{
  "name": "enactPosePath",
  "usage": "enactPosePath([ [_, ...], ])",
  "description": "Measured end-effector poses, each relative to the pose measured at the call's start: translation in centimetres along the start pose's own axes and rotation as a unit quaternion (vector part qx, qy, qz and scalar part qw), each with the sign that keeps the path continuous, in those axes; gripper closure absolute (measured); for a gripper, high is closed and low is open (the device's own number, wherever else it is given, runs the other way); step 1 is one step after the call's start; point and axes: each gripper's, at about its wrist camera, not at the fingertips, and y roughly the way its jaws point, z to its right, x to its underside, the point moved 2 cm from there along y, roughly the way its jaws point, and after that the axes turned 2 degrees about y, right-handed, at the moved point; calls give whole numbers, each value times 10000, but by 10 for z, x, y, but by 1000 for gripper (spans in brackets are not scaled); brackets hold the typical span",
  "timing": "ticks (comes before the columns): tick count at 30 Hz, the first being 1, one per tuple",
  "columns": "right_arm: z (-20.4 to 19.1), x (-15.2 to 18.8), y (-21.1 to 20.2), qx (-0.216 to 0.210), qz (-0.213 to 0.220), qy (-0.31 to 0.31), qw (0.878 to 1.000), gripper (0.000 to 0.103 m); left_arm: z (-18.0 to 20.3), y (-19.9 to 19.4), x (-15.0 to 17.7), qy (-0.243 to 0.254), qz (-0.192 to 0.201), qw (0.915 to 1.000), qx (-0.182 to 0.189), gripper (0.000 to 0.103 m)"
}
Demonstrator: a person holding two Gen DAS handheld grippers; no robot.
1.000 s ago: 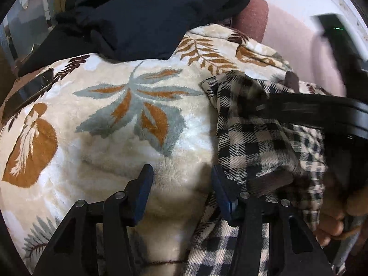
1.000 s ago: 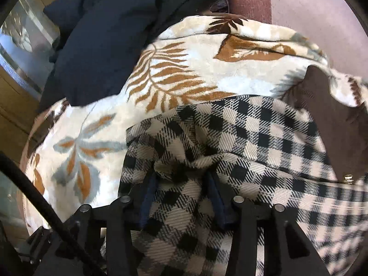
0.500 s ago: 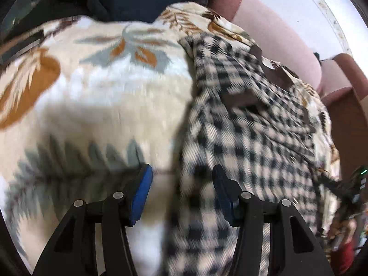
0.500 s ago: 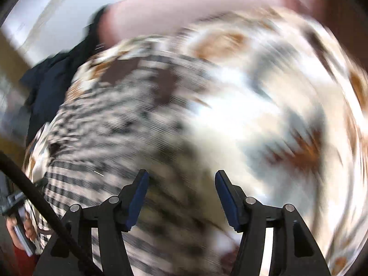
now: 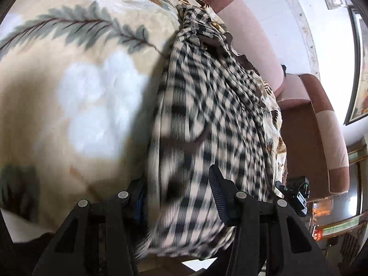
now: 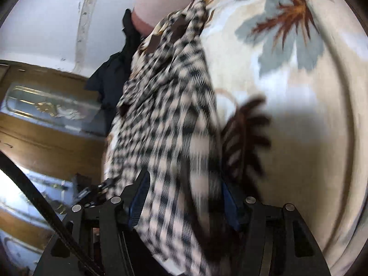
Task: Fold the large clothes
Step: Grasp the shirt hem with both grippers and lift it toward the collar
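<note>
L wrist view, left to right: cream leaf-print blanket (image 5: 76,87) fills the left half, w/ grey-green fern and white patches. Next to it the black-and-white checked garment (image 5: 207,119) lies on the blanket as a long strip running from the top centre down toward the camera, brown patches near its far end. Right of that, pink and brown sofa (image 5: 322,119), then wall.

Left hand-held gripper (image 5: 177,195): jaws about half apart and they've just been closing. The near end of the checked garment bunches between them. Left pad mostly hidden behind cloth, right pad (image 5: 218,193) sits against the fabric edge. Heavy blur, so can't tell if the pads actually press on the cloth.

R wrist view, left to right: wooden cabinet w/ glass (image 6: 46,115), dark clothing (image 6: 110,78) heaped behind, then the checked garment (image 6: 170,119) hanging or stretched as a narrow band from top centre down to the camera, then the blanket (image 6: 299,115) w/ grey-and-rust leaf and a dark brown frond beside the garment.

Right hand-held gripper (image 6: 184,195): jaws a bit over half open, steady in the last half sec after widening. Garment passes between the blue pads (image 6: 140,193) and covers part of both. Grip not confirmable, blurred.
</note>
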Motion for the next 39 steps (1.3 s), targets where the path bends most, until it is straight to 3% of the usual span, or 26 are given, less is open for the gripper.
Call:
enactPosePath([
  [5,6,35,-9,-311,-149,85,9994,39,4,-4,27,33,51,9999,-99,57],
  [13,4,74,-4,-381,-239,15,9990,39,9,-5,52,293,113,9983,-488,57],
  [21,-4,93,5,-91,-242,-147,9996,49,10,-2,70,236,-15,9985,-496,56],
  [25,-10,107,11,109,-239,-253,9993,53,14,-2,79,309,110,9961,-819,57],
  [26,-12,112,12,158,-235,-284,9992,53,16,-2,81,336,165,9948,-946,61],
  [27,-13,116,14,210,-230,-312,9990,53,19,-3,82,388,206,9933,-1069,76],
  [28,-14,118,14,279,-205,-338,9988,57,22,-3,83,455,233,9915,-1192,87],
  [30,-15,119,13,522,-177,-414,9976,78,26,-8,84,458,317,9911,-1210,91],
  [31,-14,118,10,542,-191,-438,9974,94,28,-13,85,425,385,9912,-1193,93],
  [39,-41,123,-51,273,54,-843,9960,98,63,-74,107,675,920,9898,-857,95],
])
